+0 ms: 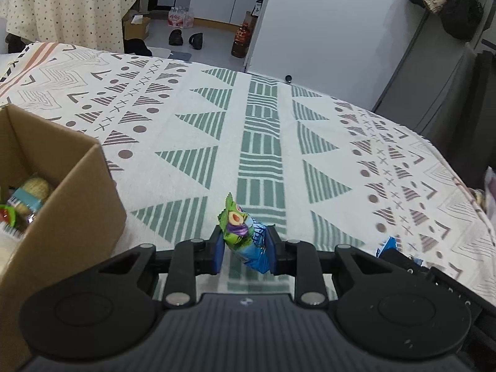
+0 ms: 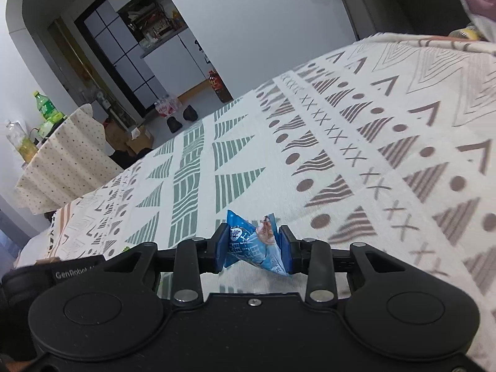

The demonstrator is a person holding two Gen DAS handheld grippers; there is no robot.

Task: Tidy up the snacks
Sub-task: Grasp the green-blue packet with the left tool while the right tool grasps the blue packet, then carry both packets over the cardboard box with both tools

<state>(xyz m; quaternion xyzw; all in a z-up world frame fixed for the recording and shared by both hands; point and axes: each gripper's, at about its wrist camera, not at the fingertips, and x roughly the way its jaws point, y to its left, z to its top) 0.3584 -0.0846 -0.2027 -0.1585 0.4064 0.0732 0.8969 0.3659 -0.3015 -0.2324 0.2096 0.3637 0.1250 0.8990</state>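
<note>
My left gripper [image 1: 245, 248] is shut on a small snack packet [image 1: 240, 232], green on top with a fruit picture and light blue below, held above the patterned tablecloth [image 1: 217, 130]. A brown cardboard box [image 1: 74, 204] stands to its left, with several snack packets [image 1: 28, 197] inside. My right gripper [image 2: 254, 248] is shut on a blue snack packet [image 2: 252, 243] over the same cloth. In the left wrist view the right gripper's black body and a bit of blue packet [image 1: 387, 246] show at the lower right.
The table's far edge drops to a grey floor with shoes [image 1: 186, 38], a pack of bottles [image 1: 180, 18] and a dark bottle [image 1: 241, 42]. A second table under a dotted cloth [image 2: 59, 161] carries drink bottles [image 2: 46, 108]. More items [image 1: 486, 192] lie at the table's right edge.
</note>
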